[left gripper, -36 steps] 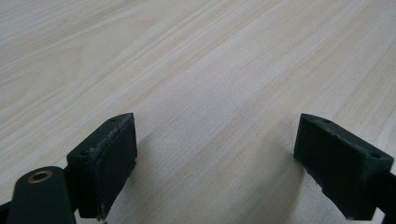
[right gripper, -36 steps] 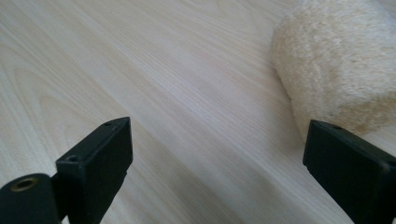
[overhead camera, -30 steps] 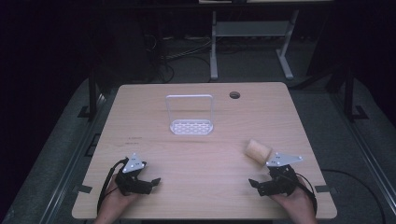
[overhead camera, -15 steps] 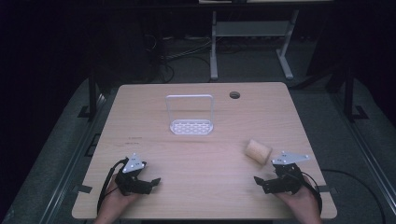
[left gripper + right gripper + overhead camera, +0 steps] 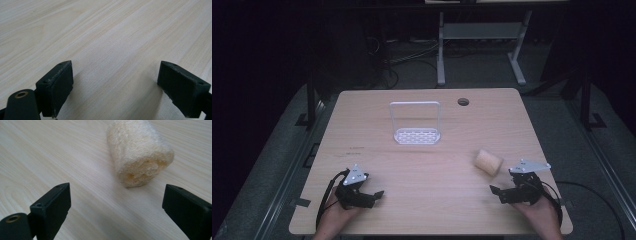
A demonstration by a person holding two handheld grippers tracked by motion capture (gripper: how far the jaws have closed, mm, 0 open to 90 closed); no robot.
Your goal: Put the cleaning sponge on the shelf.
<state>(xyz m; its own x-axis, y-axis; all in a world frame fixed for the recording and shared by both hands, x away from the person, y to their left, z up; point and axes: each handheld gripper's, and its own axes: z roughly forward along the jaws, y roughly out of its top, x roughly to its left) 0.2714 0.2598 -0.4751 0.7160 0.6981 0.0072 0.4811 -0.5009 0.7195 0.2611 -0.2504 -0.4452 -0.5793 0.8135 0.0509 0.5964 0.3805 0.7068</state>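
Observation:
A beige loofah roll (image 5: pixel 488 162) lies on its side on the wooden table (image 5: pixel 422 165), right of centre. My right gripper (image 5: pixel 498 195) rests just in front and to the right of it, open, with nothing between its jaws. In the right gripper view the loofah (image 5: pixel 138 152) lies ahead of the open right gripper (image 5: pixel 117 200), beyond the jaws and apart from them. Near the front left edge my left gripper (image 5: pixel 373 196) is open. In the left gripper view there is bare wood between the jaws of the left gripper (image 5: pixel 115 75).
A small white perforated tray with a tall wire handle (image 5: pixel 416 123) stands at the table's middle, toward the back. A round cable hole (image 5: pixel 463 102) sits at the back right. A metal stand (image 5: pixel 479 35) is on the dark floor beyond the table.
My right gripper has drawn back to the right, away from the loofah, which stays where it was. The left gripper has not moved.

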